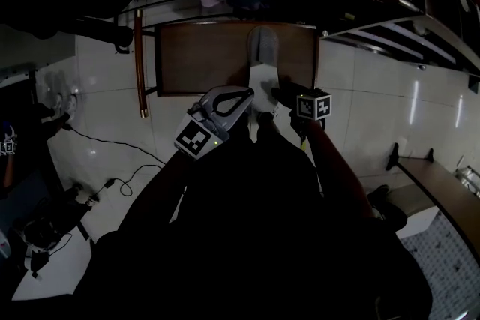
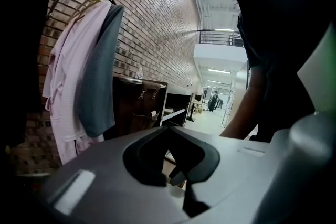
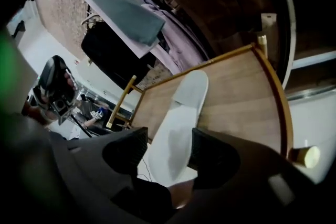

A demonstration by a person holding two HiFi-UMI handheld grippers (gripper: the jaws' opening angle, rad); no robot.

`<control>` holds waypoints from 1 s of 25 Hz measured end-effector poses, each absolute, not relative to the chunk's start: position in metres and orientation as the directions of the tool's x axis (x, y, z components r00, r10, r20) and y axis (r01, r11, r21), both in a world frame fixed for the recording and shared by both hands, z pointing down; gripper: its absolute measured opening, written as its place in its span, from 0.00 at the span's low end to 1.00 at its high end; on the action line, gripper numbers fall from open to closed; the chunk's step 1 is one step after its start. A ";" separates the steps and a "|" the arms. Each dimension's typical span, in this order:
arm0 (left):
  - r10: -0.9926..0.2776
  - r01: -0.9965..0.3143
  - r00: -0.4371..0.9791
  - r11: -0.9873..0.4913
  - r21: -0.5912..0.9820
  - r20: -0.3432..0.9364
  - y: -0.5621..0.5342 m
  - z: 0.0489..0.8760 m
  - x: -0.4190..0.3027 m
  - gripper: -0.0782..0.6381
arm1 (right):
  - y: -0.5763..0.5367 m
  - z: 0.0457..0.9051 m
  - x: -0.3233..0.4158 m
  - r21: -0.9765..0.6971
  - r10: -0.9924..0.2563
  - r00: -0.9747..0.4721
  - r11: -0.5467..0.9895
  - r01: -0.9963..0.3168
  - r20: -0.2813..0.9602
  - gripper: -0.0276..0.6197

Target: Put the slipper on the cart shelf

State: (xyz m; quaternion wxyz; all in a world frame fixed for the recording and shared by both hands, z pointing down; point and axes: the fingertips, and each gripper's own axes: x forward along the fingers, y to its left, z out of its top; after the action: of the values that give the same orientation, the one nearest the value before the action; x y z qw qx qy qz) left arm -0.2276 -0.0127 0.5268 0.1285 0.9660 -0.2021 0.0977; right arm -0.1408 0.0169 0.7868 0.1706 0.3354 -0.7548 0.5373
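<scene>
A white slipper lies lengthwise on the brown wooden cart shelf, toe away from me and heel hanging over the near edge. In the right gripper view the slipper runs up across the shelf, and its heel sits between the jaws of my right gripper. Those jaws stand open on either side of the heel and do not squeeze it. In the head view the right gripper is at the heel. My left gripper hovers just left of the heel, angled upward, its jaws shut on nothing.
Pink and grey garments hang on a rack behind the cart, against a brick wall. A wooden post stands at the cart's left side. Cables trail over the white tiled floor at left. A low bench is at right.
</scene>
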 end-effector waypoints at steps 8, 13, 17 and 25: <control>-0.418 -0.485 0.861 -0.845 0.225 0.288 0.004 0.537 -0.240 0.11 | 0.023 0.838 -0.146 -0.763 -0.205 -0.762 0.092 -0.640 0.614 0.43; -0.463 -0.533 0.836 -0.815 0.229 0.295 0.010 0.541 -0.253 0.11 | 0.021 0.847 -0.158 -0.781 -0.179 -0.778 0.066 -0.621 0.603 0.43; -0.493 -0.561 0.819 -0.797 0.225 0.295 0.014 0.541 -0.261 0.11 | 0.019 0.841 -0.167 -0.797 -0.166 -0.797 0.079 -0.598 0.581 0.30; -0.507 -0.564 0.818 -0.798 0.210 0.273 0.011 0.530 -0.263 0.11 | 0.018 0.794 -0.175 -0.836 -0.195 -0.846 0.155 -0.527 0.497 0.14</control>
State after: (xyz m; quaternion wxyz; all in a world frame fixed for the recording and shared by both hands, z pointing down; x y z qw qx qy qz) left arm -0.2633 0.0109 0.5296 0.1421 0.9427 -0.2840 0.1020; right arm -0.1753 0.0176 0.7937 0.1374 0.2414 -0.7473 0.6036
